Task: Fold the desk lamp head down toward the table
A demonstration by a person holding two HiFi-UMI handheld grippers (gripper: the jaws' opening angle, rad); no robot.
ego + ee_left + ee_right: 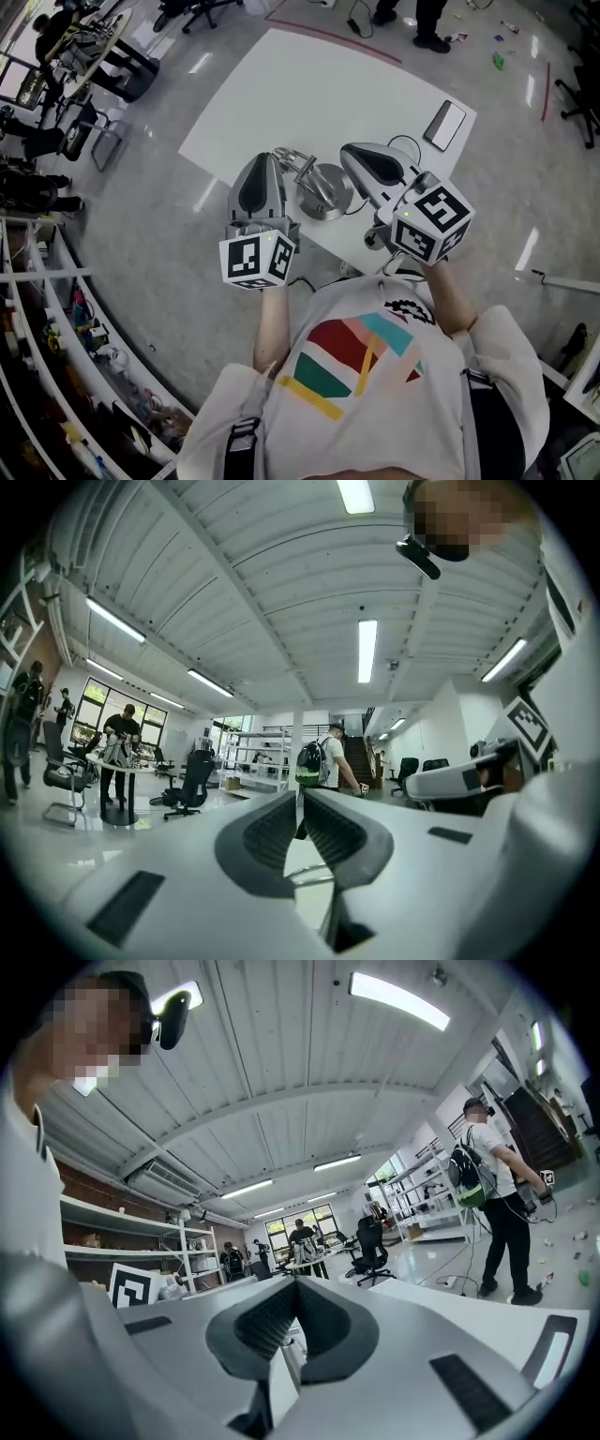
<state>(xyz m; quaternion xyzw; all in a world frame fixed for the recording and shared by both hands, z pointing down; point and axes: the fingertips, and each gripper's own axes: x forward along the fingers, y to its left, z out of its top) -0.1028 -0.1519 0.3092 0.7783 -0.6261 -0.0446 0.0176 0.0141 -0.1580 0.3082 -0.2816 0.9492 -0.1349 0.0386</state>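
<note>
Nearest to us is our white shirt [375, 394] with its coloured print. Just beyond it both arms are raised, and each gripper's marker cube [255, 260] faces the head camera.

The left gripper [300, 799] points level out over the near edge of the table [309, 84]. Its pads stand a narrow slit apart, with nothing pinched between them. Lower down, through the opening behind the pads, a thin curved metal bar [309, 872] shows. We cannot tell what part it is.

The right gripper [295, 1284] also points level. Its pads are pressed together tip to tip and hold nothing.

The desk lamp [323, 192] stands between the two grippers, close to the table's near edge. From the head view we see its round metal base and some jointed metal arm pieces [293, 161] just beside the left gripper's tip. We cannot tell whether they touch, and the lamp head's tilt is not readable. A dark cable [405, 142] loops beside the right gripper.

Further on, a flat phone-like slab [445, 124] lies at the table's far right edge, and the rest of the white top is bare. Past the far edge lie grey floor, an office chair [202, 9], and the feet of a standing person [427, 23].
</note>
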